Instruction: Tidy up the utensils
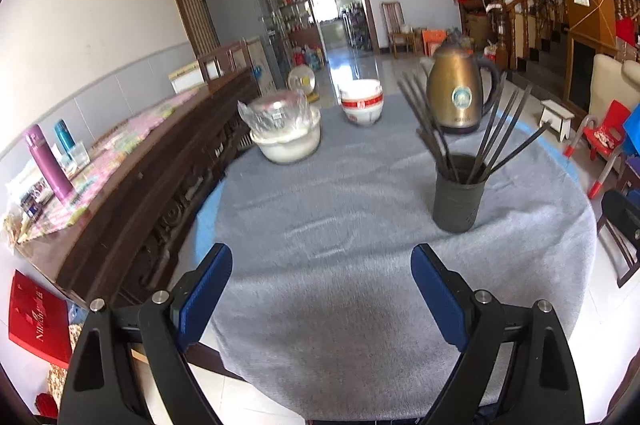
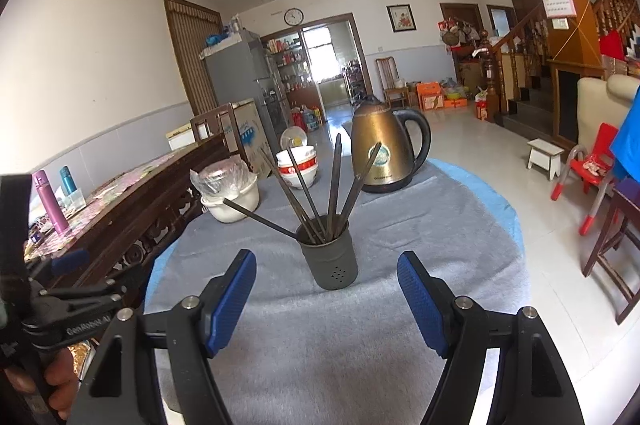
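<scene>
While both tongs gape empty, left tongs (image 1: 322, 285) tilt downward, right tongs (image 2: 326, 285) face chopstick holder (image 2: 329, 257).

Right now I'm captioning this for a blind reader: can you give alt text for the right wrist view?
An open tool points at a dark holder of fanned-out chopsticks on a grey-covered table. Behind it stand a bronze kettle, a red-and-white bowl and a plastic-covered white bowl. The left tool shows at the left edge.
</scene>
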The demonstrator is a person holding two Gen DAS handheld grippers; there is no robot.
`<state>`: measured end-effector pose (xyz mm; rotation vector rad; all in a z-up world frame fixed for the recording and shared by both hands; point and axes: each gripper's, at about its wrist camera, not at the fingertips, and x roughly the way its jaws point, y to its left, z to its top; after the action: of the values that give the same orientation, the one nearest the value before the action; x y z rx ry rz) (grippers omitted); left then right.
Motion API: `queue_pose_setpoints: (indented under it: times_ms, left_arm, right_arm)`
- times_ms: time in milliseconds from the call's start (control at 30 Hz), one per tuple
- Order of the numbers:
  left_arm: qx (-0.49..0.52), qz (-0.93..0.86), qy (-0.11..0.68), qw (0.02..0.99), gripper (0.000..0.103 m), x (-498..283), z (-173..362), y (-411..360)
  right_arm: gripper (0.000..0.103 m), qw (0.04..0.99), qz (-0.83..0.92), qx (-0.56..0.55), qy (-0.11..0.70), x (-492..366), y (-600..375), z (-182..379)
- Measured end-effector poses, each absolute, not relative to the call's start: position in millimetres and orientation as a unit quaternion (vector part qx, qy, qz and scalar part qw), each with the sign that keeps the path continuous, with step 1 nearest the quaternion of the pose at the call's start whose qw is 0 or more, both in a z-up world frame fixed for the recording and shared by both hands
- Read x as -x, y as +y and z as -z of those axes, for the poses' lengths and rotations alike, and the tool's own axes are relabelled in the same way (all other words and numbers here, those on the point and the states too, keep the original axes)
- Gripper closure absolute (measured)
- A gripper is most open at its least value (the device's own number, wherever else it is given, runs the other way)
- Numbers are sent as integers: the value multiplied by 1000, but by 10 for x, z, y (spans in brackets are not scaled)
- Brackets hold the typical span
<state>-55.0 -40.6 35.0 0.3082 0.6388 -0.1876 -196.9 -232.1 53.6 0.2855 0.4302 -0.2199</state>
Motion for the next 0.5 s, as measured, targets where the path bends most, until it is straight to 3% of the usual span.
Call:
queue_pose_setpoints:
  times_ms: [500]
  left_arm:
    - [-126,92,382,911,12,-193,179,-605]
  right_arm:
    - [27,946,97,-145,273,1134,-2570,-141]
